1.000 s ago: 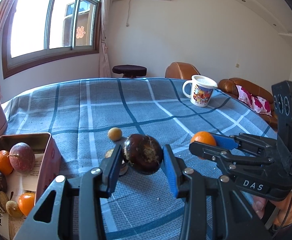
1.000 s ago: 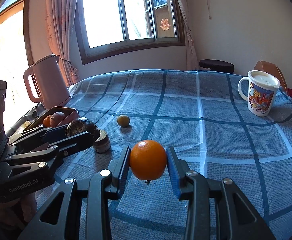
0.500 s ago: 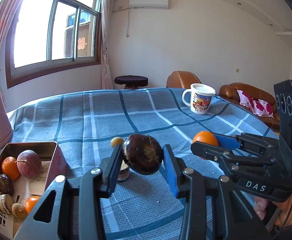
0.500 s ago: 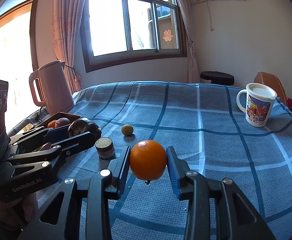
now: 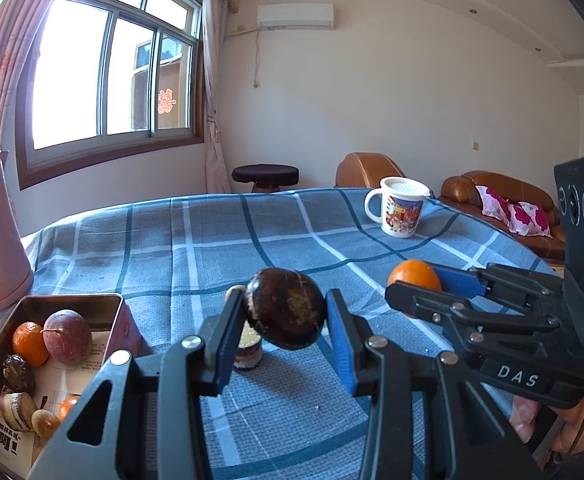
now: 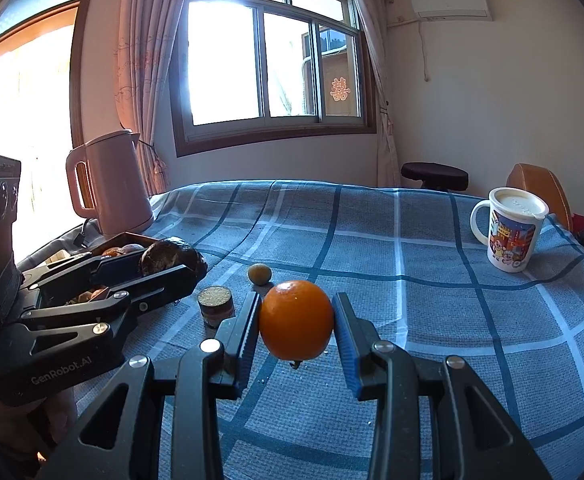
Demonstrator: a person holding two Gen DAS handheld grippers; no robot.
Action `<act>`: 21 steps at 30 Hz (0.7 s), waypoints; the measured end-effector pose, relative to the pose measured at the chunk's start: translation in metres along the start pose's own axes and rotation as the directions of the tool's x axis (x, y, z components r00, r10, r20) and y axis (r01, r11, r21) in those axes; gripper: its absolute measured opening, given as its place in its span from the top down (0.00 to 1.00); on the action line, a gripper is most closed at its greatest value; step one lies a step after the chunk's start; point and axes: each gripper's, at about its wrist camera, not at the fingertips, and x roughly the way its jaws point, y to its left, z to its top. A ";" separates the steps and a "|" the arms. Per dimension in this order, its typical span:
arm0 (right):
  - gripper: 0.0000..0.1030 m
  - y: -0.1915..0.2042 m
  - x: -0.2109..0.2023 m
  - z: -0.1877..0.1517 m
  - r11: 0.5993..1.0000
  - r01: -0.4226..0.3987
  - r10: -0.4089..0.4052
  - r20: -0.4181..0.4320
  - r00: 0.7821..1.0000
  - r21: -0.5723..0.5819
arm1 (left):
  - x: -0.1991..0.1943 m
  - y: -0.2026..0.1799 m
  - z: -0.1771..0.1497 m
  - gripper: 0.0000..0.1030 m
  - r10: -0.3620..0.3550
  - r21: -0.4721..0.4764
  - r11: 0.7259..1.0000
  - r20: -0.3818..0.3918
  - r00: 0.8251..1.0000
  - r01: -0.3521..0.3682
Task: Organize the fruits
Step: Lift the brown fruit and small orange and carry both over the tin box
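Tin (image 5: 103, 300) is what my coming move turns on, and in the left wrist view it sits low and to the left of my left tool (image 5: 283, 314), on the blue checked cloth of the counter (image 5: 195, 248). That tool is closed on a dark brown fruit (image 5: 284, 312), held clear above the cloth, its longer side tilted a little between the two pads. The tin already holds an orange, a reddish round fruit and some smaller ones, with free space toward its near right part. A small jar (image 5: 247, 354) stands just under and behind the left pad. My right tool (image 5: 416, 286) shows on the right, farther from the tin, with the orange (image 5: 414, 278) at its tip.

In the right wrist view, my right tool (image 6: 296, 320) is closed on the orange (image 6: 296, 320), lifted off the cloth. The tin (image 6: 131, 238) lies far left, mostly hidden behind my left tool (image 6: 167, 268). So I judge the left one nearer and better placed to go first; the right must cross past the jar (image 6: 215, 306) and a small yellow fruit (image 6: 259, 274) lying loose beyond it.
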 end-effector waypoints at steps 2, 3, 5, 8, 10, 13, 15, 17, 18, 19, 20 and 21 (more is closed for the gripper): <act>0.63 0.001 -0.001 0.000 1.000 0.000 0.000 0.008 1.000 -0.004 | -0.001 0.000 0.000 0.59 0.002 0.002 1.000 0.007 1.000 -0.002; 0.63 0.002 -0.002 -0.001 1.000 0.000 0.000 0.012 1.000 -0.005 | -0.001 -0.001 0.000 0.59 0.001 0.003 1.000 0.009 1.000 -0.002; 0.63 0.002 -0.004 -0.001 1.000 0.000 0.000 0.018 1.000 -0.008 | -0.002 0.000 0.000 0.59 0.002 0.004 1.000 0.015 1.000 -0.002; 0.63 0.003 -0.006 -0.001 1.000 -0.001 0.002 0.028 1.000 -0.012 | -0.004 -0.001 0.000 0.59 0.003 0.005 1.000 0.024 1.000 -0.004; 0.63 0.004 -0.007 -0.001 1.000 -0.002 0.003 0.035 0.999 -0.017 | -0.006 -0.001 0.000 0.59 0.006 0.008 1.000 0.032 0.999 -0.006; 0.63 0.005 -0.008 -0.002 1.000 -0.001 0.002 0.042 0.999 -0.021 | -0.008 -0.002 0.000 0.59 0.009 0.012 1.000 0.045 0.999 -0.010; 0.63 0.005 -0.009 -0.001 1.000 -0.002 0.003 0.047 0.999 -0.022 | -0.009 -0.003 0.000 0.59 0.011 0.014 1.000 0.053 0.999 -0.012; 0.63 0.006 -0.011 -0.002 1.000 -0.002 0.003 0.055 0.998 -0.024 | -0.011 -0.004 -0.001 0.59 0.013 0.016 1.000 0.061 0.998 -0.014; 0.63 0.006 -0.012 -0.002 1.000 -0.003 0.005 0.059 0.998 -0.026 | -0.012 -0.004 -0.001 0.59 0.015 0.017 1.000 0.065 0.998 -0.016; 0.63 0.006 -0.012 -0.002 1.000 -0.003 0.005 0.062 0.998 -0.028 | -0.013 -0.004 -0.001 0.59 0.016 0.017 1.000 0.069 0.998 -0.017; 0.63 0.006 -0.013 -0.002 1.000 -0.003 0.005 0.065 0.998 -0.029 | -0.013 -0.004 -0.001 0.59 0.017 0.018 1.000 0.073 0.997 -0.018; 0.63 0.007 -0.013 -0.002 1.000 -0.003 0.005 0.067 0.998 -0.030 | -0.014 -0.004 -0.001 0.59 0.019 0.018 1.000 0.076 0.997 -0.020</act>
